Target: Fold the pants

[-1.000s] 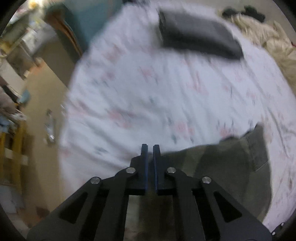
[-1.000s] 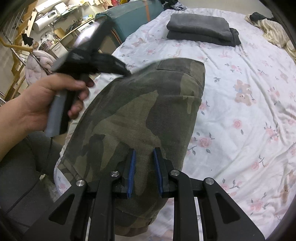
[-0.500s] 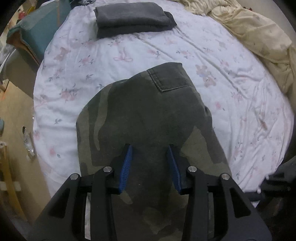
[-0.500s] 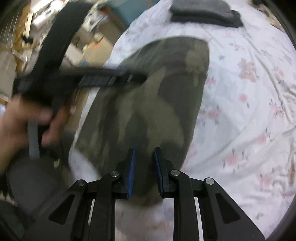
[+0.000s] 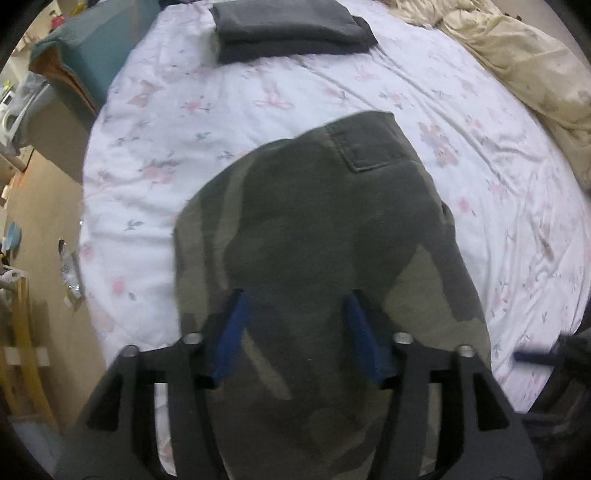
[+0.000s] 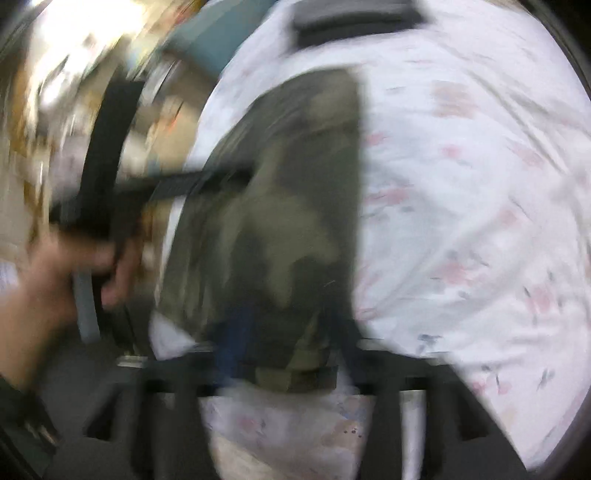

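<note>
the camouflage pants (image 5: 317,236) lie folded into a compact, roughly rectangular bundle on the bed (image 5: 258,103), near its close edge, with the long side running away from the cameras. the cloth is a dull olive with darker green and paler khaki patches, and a stitched patch pocket (image 5: 373,144) in a plainer dark green sits at the far end on top. the upper surface looks fairly smooth; the left edge is straight, while the right edge bulges out a little where a lower layer shows past the top one.

the left tongs (image 5: 299,332) hover over the near end of the bundle with their blue-padded fingers (image 5: 232,328) spread wide apart and nothing between them. the right tongs (image 6: 288,339) are badly blurred, but their fingers also stand apart over the near corner of the pants, clamped on nothing. whether either pair touches the cloth cannot be told.

a folded stack of dark grey clothes (image 5: 291,29) rests at the far side of the flowered sheet, well apart from the pants
</note>
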`<state>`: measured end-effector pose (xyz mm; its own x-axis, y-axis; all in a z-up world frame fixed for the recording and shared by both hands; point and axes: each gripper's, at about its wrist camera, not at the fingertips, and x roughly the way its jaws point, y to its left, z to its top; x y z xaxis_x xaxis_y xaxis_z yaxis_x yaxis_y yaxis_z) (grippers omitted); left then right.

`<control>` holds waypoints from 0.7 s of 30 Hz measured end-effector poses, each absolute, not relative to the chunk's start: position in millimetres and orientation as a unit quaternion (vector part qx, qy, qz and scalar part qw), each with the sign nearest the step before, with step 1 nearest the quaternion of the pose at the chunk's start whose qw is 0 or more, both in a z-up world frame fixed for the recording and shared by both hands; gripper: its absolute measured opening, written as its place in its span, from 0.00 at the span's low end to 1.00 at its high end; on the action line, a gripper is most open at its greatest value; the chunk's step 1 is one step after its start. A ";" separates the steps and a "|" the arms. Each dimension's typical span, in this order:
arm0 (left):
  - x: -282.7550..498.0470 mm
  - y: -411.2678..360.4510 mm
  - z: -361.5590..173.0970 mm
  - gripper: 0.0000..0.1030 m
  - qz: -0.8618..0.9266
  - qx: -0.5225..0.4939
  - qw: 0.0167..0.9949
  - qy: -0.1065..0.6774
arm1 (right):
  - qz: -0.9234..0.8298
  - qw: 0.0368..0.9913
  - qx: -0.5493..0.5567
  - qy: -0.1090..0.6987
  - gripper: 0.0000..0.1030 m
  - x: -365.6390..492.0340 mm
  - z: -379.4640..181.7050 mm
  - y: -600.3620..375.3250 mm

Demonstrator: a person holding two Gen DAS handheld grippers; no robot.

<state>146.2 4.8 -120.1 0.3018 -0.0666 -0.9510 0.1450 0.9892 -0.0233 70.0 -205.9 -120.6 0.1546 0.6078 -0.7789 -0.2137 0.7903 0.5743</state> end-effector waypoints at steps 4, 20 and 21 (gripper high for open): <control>147.6 13.4 -126.6 0.61 -0.062 0.016 0.802 0.593 | 0.251 0.689 0.300 0.611 0.92 88.2 -154.3 -224.4; 154.8 22.9 -116.3 0.61 -0.048 -0.030 0.807 0.588 | 0.314 0.728 0.182 0.581 0.33 69.3 -138.8 -160.9; 155.1 25.4 -112.4 0.61 -0.053 -0.042 0.810 0.583 | 0.320 0.734 0.192 0.567 0.32 70.5 -126.5 -167.1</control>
<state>155.1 25.4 -112.4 0.3148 -0.1348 -0.9395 0.0360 0.9908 -0.1302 70.5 -167.1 -126.5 0.1518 0.6879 -0.7097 -0.2527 0.7212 0.6450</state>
